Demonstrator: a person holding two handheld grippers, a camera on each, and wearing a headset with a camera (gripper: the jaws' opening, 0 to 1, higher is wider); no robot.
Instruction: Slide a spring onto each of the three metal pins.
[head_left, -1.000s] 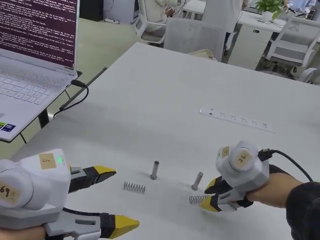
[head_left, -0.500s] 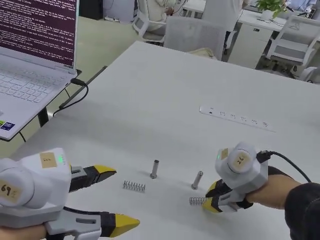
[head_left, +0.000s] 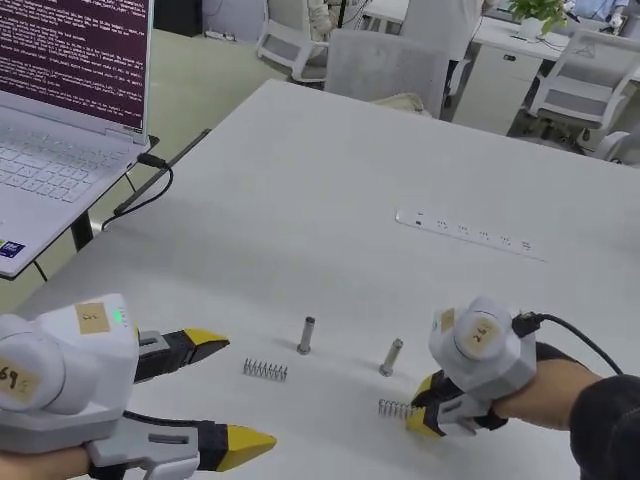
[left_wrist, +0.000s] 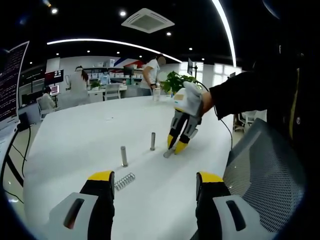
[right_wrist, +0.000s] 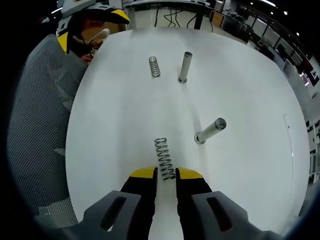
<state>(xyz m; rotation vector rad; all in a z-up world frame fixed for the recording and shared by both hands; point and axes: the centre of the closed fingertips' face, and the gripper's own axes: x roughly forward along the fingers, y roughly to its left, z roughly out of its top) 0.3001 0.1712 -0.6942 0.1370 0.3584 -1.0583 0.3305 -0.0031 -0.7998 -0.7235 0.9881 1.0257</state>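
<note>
Here the right tongs (right_wrist: 166, 174) have closed to a narrow gap around one end of the nearer spring (right_wrist: 163, 152), and the coil appears pinched between the yellow tips. The rest of the spring lies flat on the white desk (head_left: 330, 180) and runs straight out ahead of the tongs, in line with them. In the head view that puts it pointing left from the tongs, on the near right of the desk.

The closest pin (right_wrist: 211, 130) stands upright just beyond the spring on its far side, near but apart from it. So the spring's long axis is level while the pin's is vertical. My judgement is that the spring must be lifted and tipped on end before its free end can go over the pin top.

The spring is thin, bright wire, evenly wound and open-coiled, and will likely flex if held by one end.

A second spring (right_wrist: 154, 66) and second pin (right_wrist: 184, 66) sit further left. The left tongs (left_wrist: 155, 177) hover wide open and empty near that side.
</note>
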